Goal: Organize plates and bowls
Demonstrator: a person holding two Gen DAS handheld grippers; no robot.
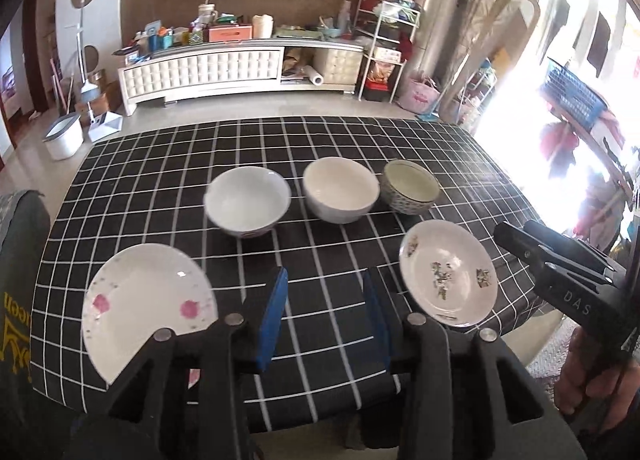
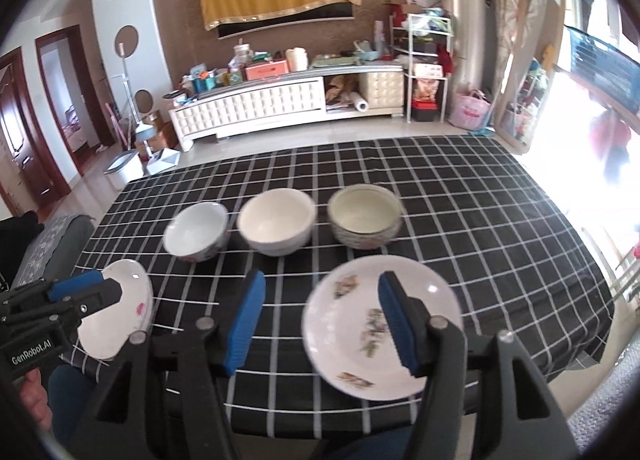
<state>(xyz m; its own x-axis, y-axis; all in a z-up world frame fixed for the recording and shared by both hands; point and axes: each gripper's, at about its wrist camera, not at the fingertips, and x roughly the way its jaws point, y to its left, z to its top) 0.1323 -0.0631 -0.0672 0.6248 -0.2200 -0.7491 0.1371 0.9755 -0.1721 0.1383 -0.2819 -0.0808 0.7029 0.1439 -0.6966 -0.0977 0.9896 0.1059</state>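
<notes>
Three bowls stand in a row on the checked table: a white bowl at left, a cream bowl in the middle, a patterned bowl at right. A white plate with pink flowers lies near the front left. A white plate with small decals lies front right. My left gripper is open and empty above the cloth between the plates. My right gripper is open and empty, its right finger over the decal plate.
The table carries a black cloth with white grid lines. Beyond the far edge is floor, a white TV cabinet with clutter, and a white bin. A grey chair stands at the left.
</notes>
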